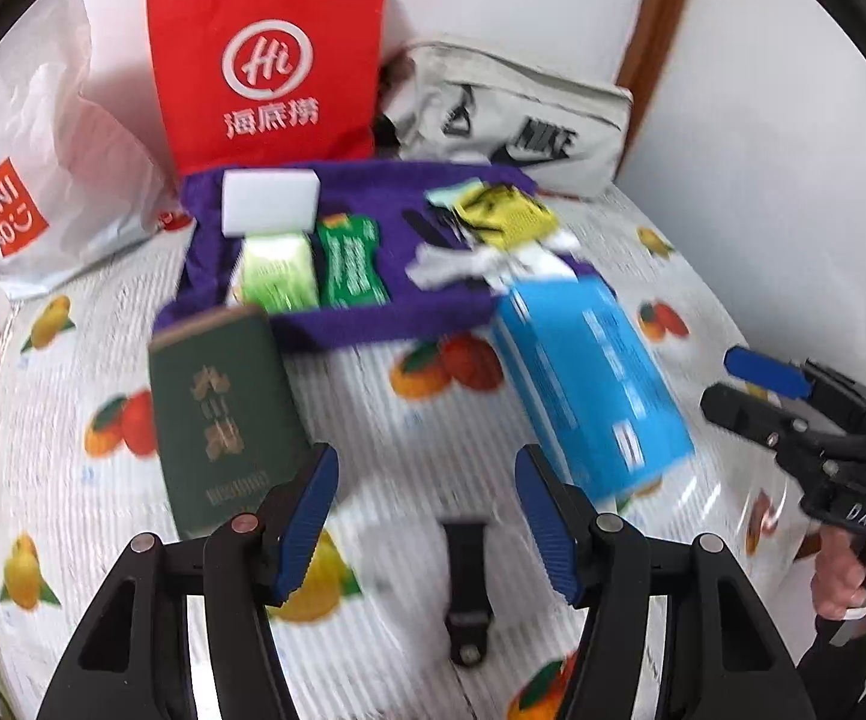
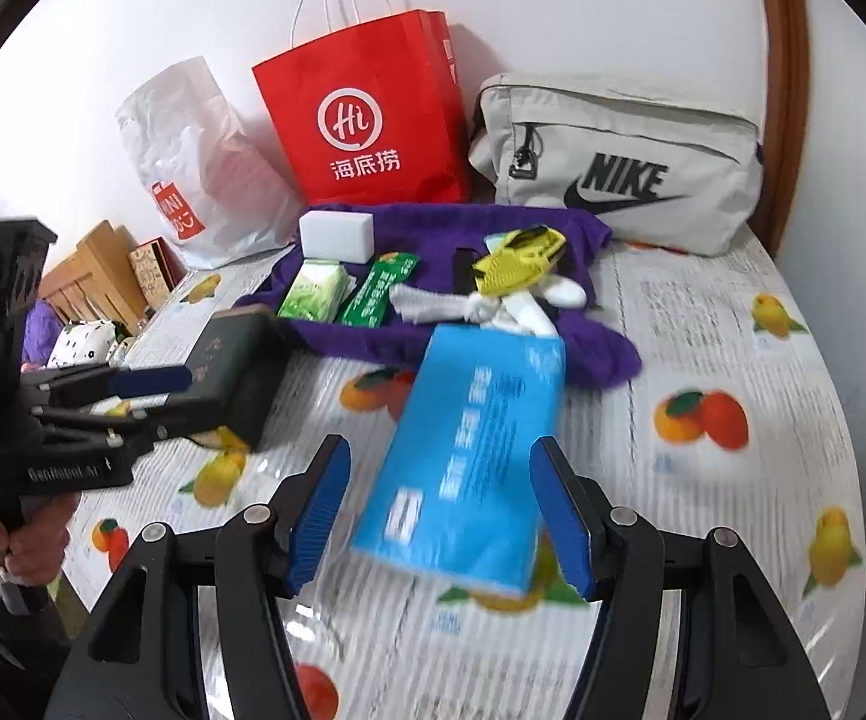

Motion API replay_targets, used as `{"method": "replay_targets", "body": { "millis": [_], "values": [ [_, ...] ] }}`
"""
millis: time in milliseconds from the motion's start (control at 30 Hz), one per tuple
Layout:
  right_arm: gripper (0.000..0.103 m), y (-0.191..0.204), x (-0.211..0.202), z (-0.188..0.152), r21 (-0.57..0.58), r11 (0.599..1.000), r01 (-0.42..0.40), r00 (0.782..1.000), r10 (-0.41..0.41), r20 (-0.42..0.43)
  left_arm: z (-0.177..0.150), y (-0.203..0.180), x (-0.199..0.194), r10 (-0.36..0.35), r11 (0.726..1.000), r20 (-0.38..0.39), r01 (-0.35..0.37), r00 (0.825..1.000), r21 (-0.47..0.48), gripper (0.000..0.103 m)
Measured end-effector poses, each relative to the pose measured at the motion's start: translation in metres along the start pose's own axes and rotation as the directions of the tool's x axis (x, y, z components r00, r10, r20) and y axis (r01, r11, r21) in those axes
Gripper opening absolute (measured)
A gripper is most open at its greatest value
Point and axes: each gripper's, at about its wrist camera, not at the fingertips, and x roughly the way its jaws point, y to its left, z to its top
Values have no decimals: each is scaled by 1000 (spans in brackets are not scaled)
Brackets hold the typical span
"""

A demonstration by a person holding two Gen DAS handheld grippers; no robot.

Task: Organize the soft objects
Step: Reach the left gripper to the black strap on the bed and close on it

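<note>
A purple cloth [image 1: 372, 324] [image 2: 433, 228] lies at the back of the table with a white sponge [image 1: 270, 203] [image 2: 336, 237], a light green tissue pack [image 1: 279, 276] [image 2: 315, 297], a green sachet [image 1: 351, 264] [image 2: 375, 294], a yellow packet [image 1: 505, 213] [image 2: 517, 267] and white socks [image 1: 463, 264] [image 2: 481, 303] on it. A blue tissue pack [image 1: 589, 384] [image 2: 469, 450] and a dark green pack [image 1: 222, 414] [image 2: 234, 360] lie in front. My left gripper [image 1: 426, 516] is open and empty between them. My right gripper [image 2: 439, 510] is open, its jaws either side of the blue pack's near end.
A red paper bag [image 1: 270, 60] [image 2: 366, 114], a white Miniso bag [image 1: 30, 192] [image 2: 192, 174] and a grey Nike pouch [image 1: 511, 120] [image 2: 619, 168] stand at the back by the wall. The tablecloth [image 1: 433, 420] has a fruit print. Wooden furniture [image 2: 96, 282] is at left.
</note>
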Motion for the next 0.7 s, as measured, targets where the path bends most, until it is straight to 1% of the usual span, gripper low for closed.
{"method": "replay_targets", "body": {
  "millis": [133, 200, 333, 367, 433, 500, 567, 633, 667, 700],
  "values": [
    [62, -4, -11, -24, 36, 999, -2, 1000, 2, 1, -24, -11, 5, -8, 1000, -20, 9, 1000, 15, 59],
    [62, -6, -14, -32, 36, 999, 4, 1000, -4, 0, -35, -17, 11, -17, 999, -32, 18, 999, 28, 59],
    [62, -11, -15, -51, 25, 997, 70, 998, -70, -6, -53, -29, 25, -6, 998, -45, 9, 999, 70, 59],
    [62, -14, -15, -55, 30, 997, 74, 997, -74, -8, -57, -31, 30, -1, 997, -52, 5, 999, 80, 58],
    [62, -19, -14, -62, 43, 996, 75, 997, -75, -13, -63, -32, 39, 9, 996, -62, -3, 998, 89, 54],
    [62, -24, -12, -71, 63, 995, 79, 997, -78, -21, -67, -30, 49, 23, 996, -78, -17, 997, 84, 46],
    [62, -27, -9, -77, 73, 994, 87, 996, -85, -26, -70, -26, 59, 23, 997, -98, -15, 995, 80, 40],
    [62, -30, -8, -81, 86, 992, 94, 995, -91, -33, -69, -27, 58, 19, 996, -73, -12, 997, 94, 37],
    [62, -31, -7, -82, 92, 992, 90, 996, -87, -35, -69, -28, 59, 11, 994, -76, -3, 997, 106, 30],
    [62, -30, -7, -83, 92, 992, 88, 996, -85, -35, -69, -29, 59, 9, 993, -70, -1, 997, 115, 21]
  ]
}}
